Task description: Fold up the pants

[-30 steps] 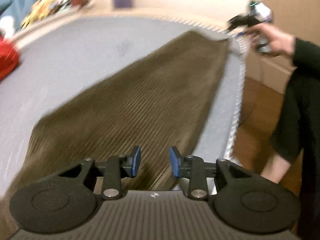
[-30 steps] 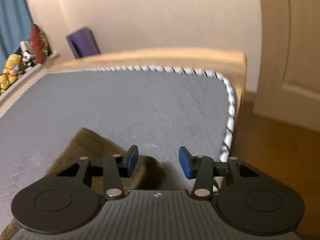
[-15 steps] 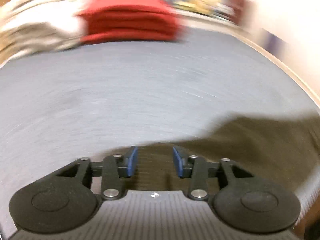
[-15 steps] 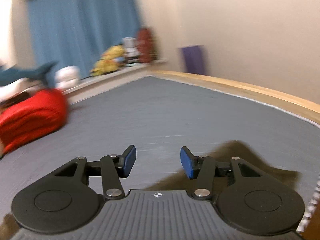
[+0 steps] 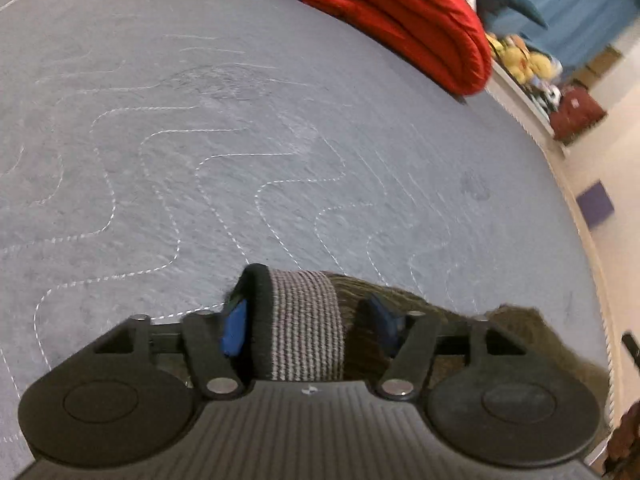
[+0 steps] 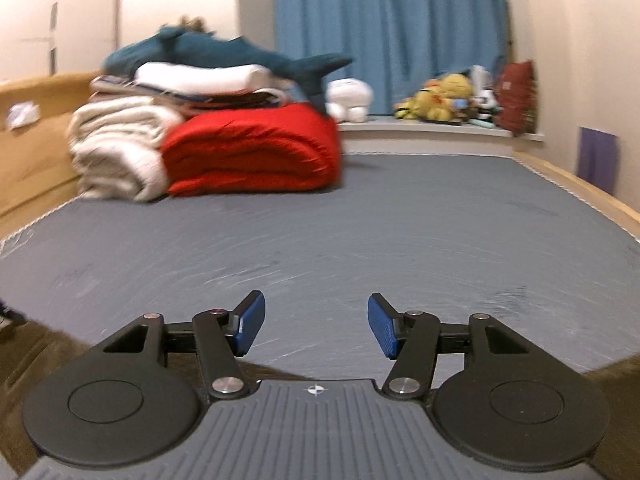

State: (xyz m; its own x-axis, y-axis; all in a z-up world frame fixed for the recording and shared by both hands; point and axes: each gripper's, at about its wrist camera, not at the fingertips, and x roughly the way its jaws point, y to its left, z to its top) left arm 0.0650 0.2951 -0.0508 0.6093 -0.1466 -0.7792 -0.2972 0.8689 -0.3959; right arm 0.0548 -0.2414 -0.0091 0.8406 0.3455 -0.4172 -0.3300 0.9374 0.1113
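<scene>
While your bed [image 6: 360, 216] carries a red quilt [image 6: 256, 152] and white blankets [image 6: 116, 148] at its far end, the brown pants [image 5: 500, 336] lie at the near edge. Your left claw [image 5: 308, 328], jaws just widening, straddles the pants' striped waistband [image 5: 304, 320] without pinching it. Your right claw [image 6: 316, 330], jaws also just widening, stands apart over bare mattress, nothing between.

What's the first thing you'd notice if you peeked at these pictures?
Probably the bright red blanket, folded at the far end of the grey bed beside a white blanket. Up close, the left gripper has the pants' striped waistband between its blue fingers.
</scene>
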